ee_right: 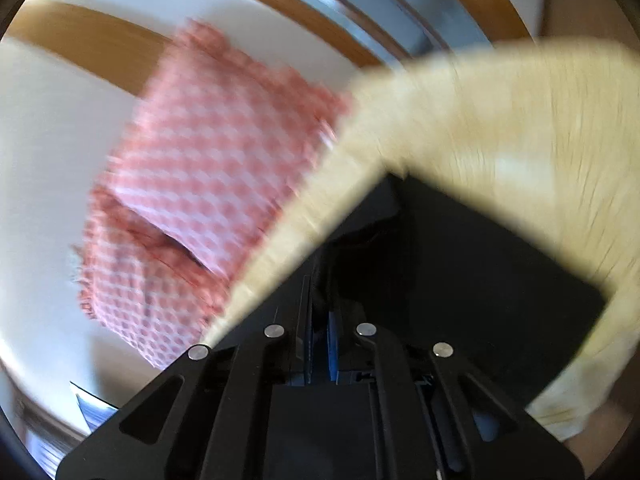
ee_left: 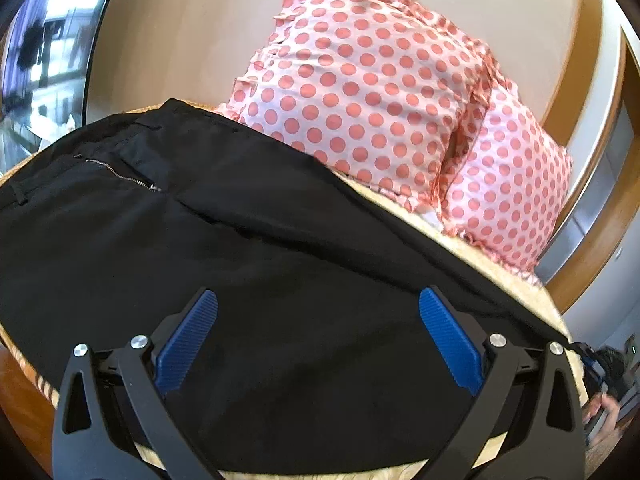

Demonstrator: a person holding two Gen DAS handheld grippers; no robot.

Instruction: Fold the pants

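Black pants (ee_left: pixel 248 248) lie spread on a cream fuzzy bed cover (ee_left: pixel 460 236). The waist with its zipper (ee_left: pixel 120 174) is at the upper left of the left wrist view. My left gripper (ee_left: pixel 318 308) is open just above the pants, its blue pads (ee_left: pixel 188 340) wide apart and holding nothing. In the blurred right wrist view my right gripper (ee_right: pixel 320 312) is shut on the black pants (ee_right: pixel 460 264), with fabric pinched between its blue pads (ee_right: pixel 332 344). The far right end of the pants (ee_left: pixel 560 336) leads off toward the other gripper.
Two pink polka-dot pillows (ee_left: pixel 360 80) lean against the beige wall at the head of the bed; they show blurred in the right wrist view (ee_right: pixel 200 168). A wooden frame (ee_left: pixel 592 240) and a mirror edge (ee_left: pixel 48 48) border the bed. The cream cover (ee_right: pixel 500 140) surrounds the pants.
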